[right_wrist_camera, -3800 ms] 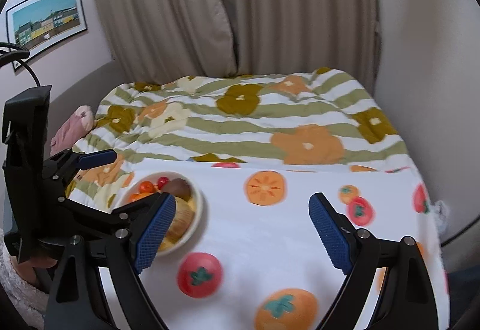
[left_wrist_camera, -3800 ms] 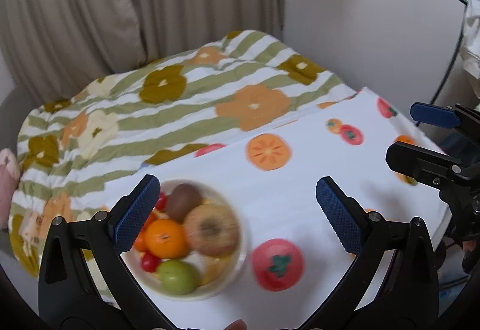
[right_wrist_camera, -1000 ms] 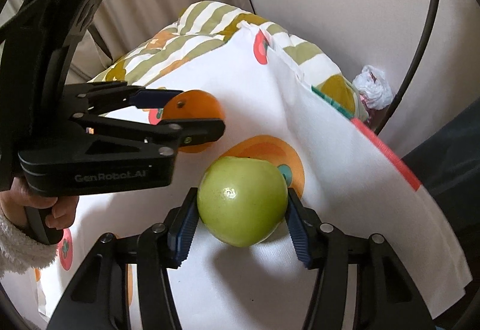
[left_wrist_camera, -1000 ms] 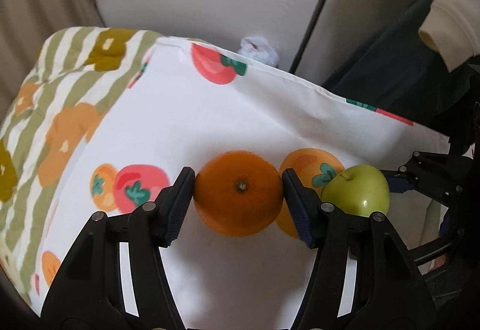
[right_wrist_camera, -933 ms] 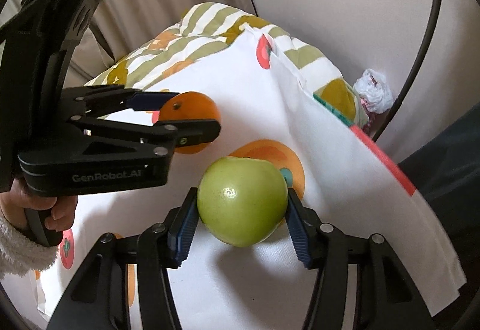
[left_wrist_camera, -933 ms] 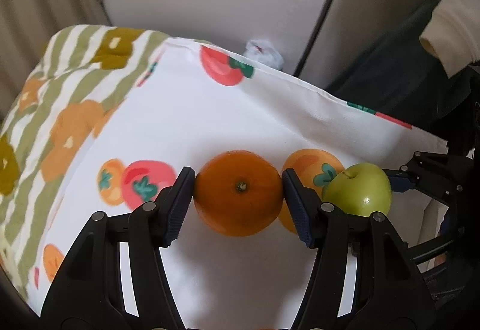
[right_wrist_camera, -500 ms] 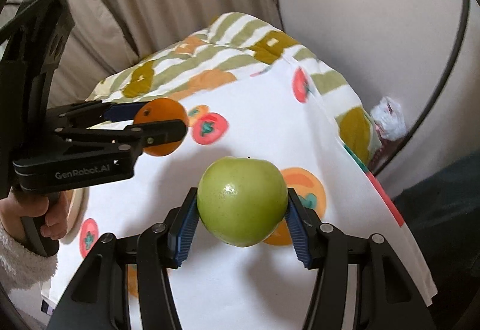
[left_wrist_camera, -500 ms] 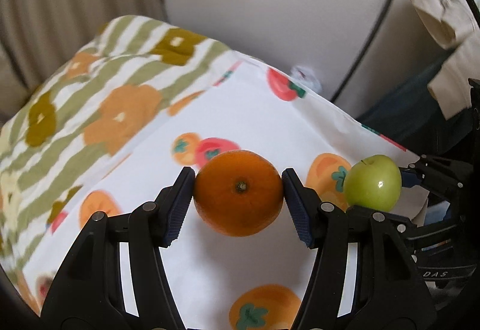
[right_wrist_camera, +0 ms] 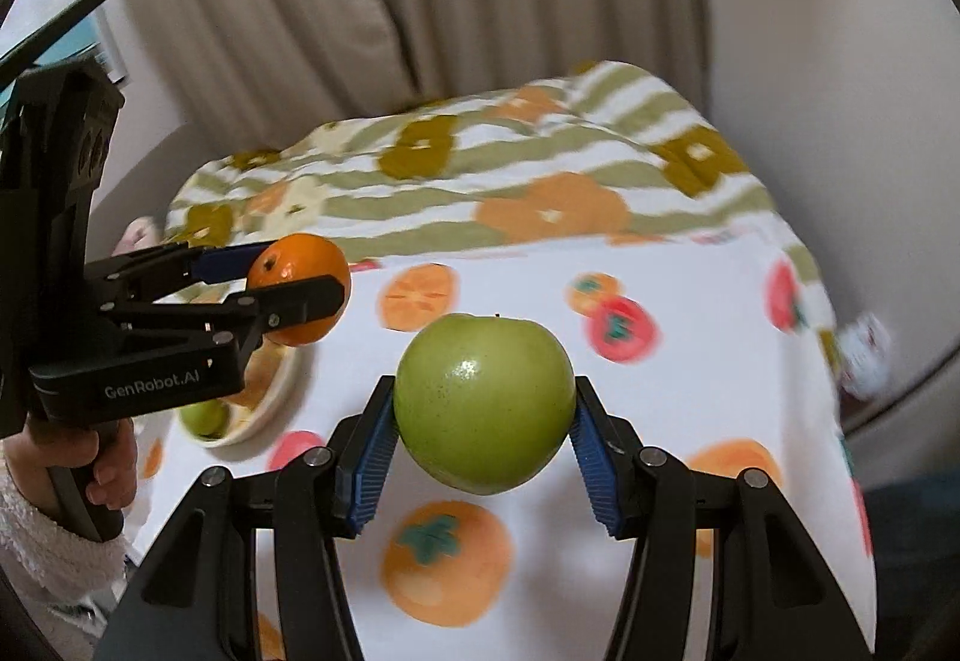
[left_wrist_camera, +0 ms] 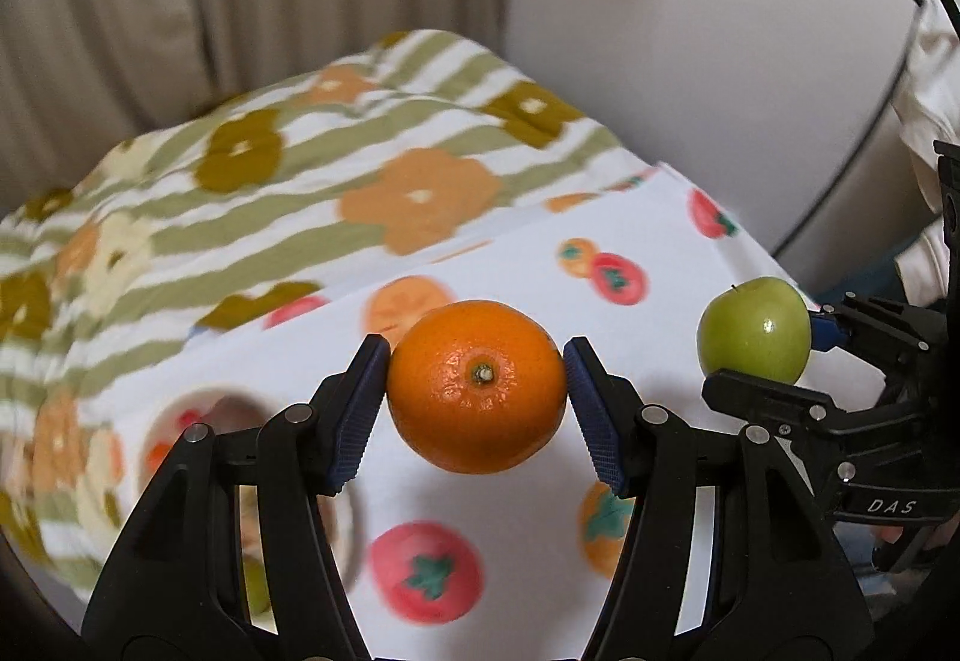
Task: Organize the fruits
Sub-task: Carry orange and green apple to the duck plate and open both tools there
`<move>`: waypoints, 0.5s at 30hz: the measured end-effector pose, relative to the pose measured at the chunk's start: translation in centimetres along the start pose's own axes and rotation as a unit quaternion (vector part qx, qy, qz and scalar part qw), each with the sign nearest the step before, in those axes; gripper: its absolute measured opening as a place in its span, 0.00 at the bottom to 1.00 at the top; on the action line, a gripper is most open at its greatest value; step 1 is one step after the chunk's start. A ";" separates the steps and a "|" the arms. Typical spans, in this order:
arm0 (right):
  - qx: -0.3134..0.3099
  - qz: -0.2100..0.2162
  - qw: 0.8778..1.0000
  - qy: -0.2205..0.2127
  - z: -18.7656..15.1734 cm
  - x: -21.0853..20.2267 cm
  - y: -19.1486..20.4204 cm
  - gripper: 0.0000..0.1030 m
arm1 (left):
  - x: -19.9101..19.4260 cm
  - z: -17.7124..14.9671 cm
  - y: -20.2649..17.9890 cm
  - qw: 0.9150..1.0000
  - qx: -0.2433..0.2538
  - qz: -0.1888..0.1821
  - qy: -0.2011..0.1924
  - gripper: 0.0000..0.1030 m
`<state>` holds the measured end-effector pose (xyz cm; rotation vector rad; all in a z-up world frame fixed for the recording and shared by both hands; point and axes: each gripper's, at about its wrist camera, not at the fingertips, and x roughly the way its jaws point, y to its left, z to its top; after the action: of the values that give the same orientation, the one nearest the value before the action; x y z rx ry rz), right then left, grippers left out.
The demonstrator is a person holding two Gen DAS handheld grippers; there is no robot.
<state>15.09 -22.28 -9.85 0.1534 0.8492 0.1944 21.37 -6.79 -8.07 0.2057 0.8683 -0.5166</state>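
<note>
My left gripper point(left_wrist_camera: 477, 382) is shut on an orange point(left_wrist_camera: 477, 388), held in the air above the white fruit-print cloth point(left_wrist_camera: 516, 529). To its right, my right gripper point(left_wrist_camera: 774, 346) is shut on a green apple point(left_wrist_camera: 753, 331). In the right wrist view the green apple point(right_wrist_camera: 483, 400) fills the right gripper point(right_wrist_camera: 483, 415), and the left gripper point(right_wrist_camera: 294, 295) carries the orange point(right_wrist_camera: 300, 295) at the left. A pale bowl point(left_wrist_camera: 174, 409) with fruit lies below and left of the orange, blurred. The bowl point(right_wrist_camera: 282, 391) holds another green fruit point(right_wrist_camera: 204, 418).
A striped flowered blanket point(left_wrist_camera: 270, 193) covers the bed beyond the cloth. Curtains point(right_wrist_camera: 390, 0) and a white wall point(left_wrist_camera: 690, 30) stand behind. A person's hand point(right_wrist_camera: 102, 463) with a fuzzy white sleeve grips the left handle. A crumpled white thing point(right_wrist_camera: 864, 355) lies off the cloth's right edge.
Both grippers have risen and swung left over the cloth with their fruits still held. The bowl has come into view at the left, and the blanket and curtains now fill the background.
</note>
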 end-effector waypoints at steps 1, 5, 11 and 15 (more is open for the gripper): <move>-0.006 0.006 1.000 0.001 0.2 0.3 0.6 0.50 | -0.5 -0.4 1.1 1.000 -0.010 0.008 -0.002 0.63; -0.042 0.041 0.998 0.008 1.2 2.1 4.3 0.50 | -2.1 -2.3 5.3 0.998 -0.046 0.037 -0.003 0.63; -0.076 0.075 0.994 0.023 1.5 4.7 8.9 0.50 | -3.7 -5.5 11.4 0.993 -0.094 0.074 0.002 0.63; -0.088 0.092 0.991 0.032 1.5 6.7 11.8 0.50 | -4.1 -7.6 15.0 0.989 -0.117 0.092 0.012 0.63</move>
<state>19.25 -9.38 -11.23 0.0597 0.8784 0.4477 21.77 10.33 -10.25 0.0766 0.9153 -0.2378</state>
